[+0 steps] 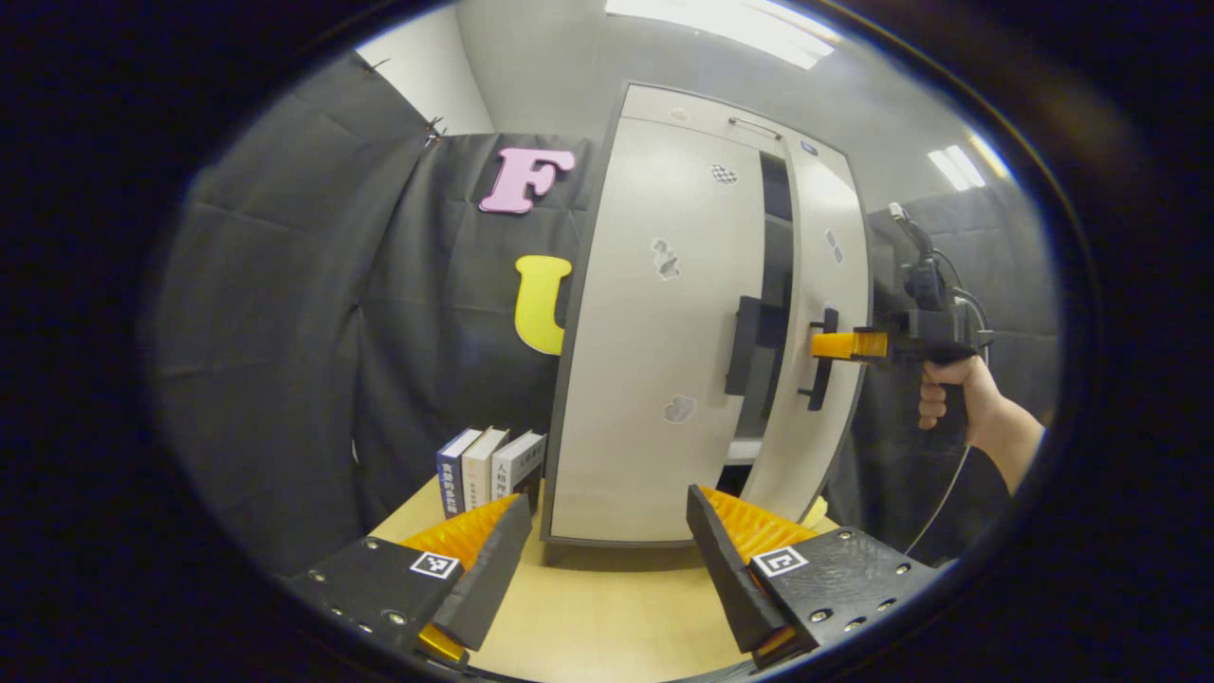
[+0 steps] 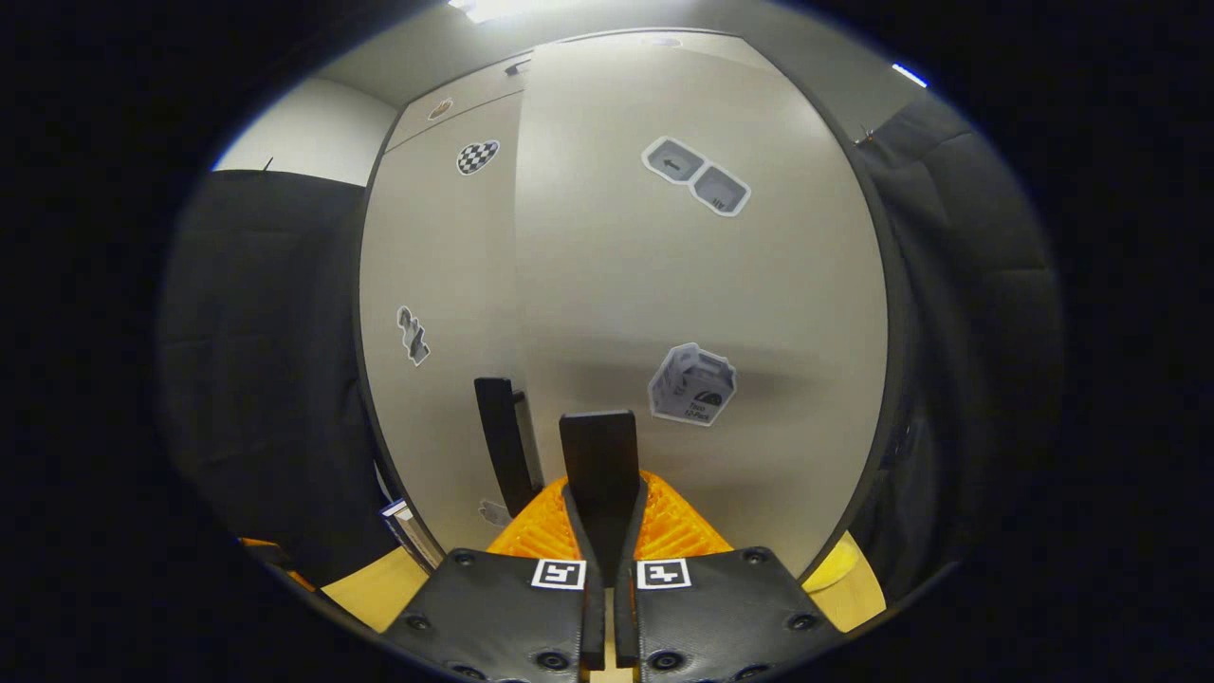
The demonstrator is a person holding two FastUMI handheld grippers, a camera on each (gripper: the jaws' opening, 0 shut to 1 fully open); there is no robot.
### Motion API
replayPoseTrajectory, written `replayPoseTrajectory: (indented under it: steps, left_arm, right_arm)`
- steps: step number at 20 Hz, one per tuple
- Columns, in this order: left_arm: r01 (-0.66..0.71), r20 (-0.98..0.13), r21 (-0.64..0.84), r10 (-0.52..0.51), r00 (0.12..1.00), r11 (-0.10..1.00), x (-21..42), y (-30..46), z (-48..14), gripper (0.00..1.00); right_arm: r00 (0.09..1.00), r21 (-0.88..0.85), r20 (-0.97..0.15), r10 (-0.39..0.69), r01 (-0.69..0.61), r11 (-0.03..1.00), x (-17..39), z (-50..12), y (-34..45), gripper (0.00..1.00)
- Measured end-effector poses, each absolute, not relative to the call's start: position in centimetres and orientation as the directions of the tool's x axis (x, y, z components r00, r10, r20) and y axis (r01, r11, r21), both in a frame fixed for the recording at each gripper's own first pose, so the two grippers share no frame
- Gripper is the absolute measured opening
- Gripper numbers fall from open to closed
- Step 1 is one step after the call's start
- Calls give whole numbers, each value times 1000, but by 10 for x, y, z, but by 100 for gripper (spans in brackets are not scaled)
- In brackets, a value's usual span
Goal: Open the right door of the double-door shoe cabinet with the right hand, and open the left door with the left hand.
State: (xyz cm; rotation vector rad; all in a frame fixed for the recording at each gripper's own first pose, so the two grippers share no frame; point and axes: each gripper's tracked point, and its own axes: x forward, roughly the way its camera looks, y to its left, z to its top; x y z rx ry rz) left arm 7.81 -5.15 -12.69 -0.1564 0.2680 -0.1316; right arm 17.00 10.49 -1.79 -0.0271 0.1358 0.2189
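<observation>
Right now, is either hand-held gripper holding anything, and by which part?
The right hand-held gripper is shut on the right door's handle, near its lower end. The left hand-held gripper is open, holding nothing.

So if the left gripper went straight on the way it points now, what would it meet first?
Most likely the left door of the shoe cabinet, low on its flat panel. The left gripper is open and nothing lies between; its dark handle sits higher and rightward. Depth is uncertain.

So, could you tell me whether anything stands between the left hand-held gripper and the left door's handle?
Nothing visible does. The left hand-held gripper is open over bare tabletop, facing the left door; its handle is unobstructed. The books stand off to the side.
</observation>
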Motion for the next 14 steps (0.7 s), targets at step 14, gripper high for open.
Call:
replayPoseTrajectory:
  steps: [14]
  left_arm:
    - [70, -289, -133, -107, 951, 989, 10, -169, -104, 95]
  right_arm:
    - [920, 5, -116, 374, -376, 926, 110, -15, 57, 2]
